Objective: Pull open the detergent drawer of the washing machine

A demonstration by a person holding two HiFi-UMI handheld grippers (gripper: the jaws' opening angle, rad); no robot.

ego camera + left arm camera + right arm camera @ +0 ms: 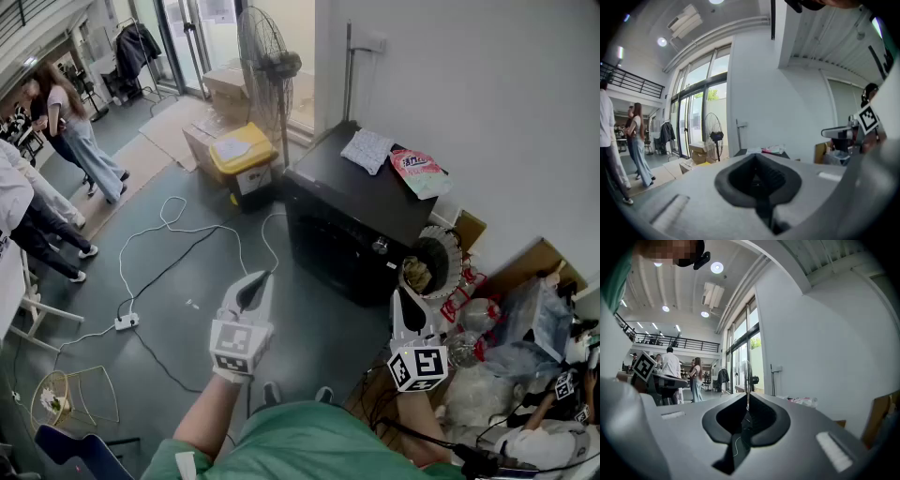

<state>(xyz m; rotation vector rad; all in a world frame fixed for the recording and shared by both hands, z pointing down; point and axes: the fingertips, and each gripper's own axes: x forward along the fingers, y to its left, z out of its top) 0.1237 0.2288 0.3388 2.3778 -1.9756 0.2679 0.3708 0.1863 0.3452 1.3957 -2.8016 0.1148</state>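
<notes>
The black washing machine [352, 220] stands against the white wall, ahead of me and to the right. Its round door [432, 262] hangs open at the front right corner. I cannot make out the detergent drawer. My left gripper [263, 277] is held in the air over the floor, left of the machine and well short of it, jaws shut and empty. My right gripper [402, 293] hovers just in front of the open door, also shut with nothing in it. In the left gripper view the shut jaws [757, 158] point level at the machine's top [761, 152]; the right gripper [746, 398] does too.
A white cloth [367, 150] and a pink packet [419, 172] lie on the machine. A yellow-lidded bin [243, 161], cardboard boxes and a standing fan [268, 64] are to its left. A cable and power strip [126, 322] cross the floor. Plastic bags [525, 337] pile up at right. People stand far left.
</notes>
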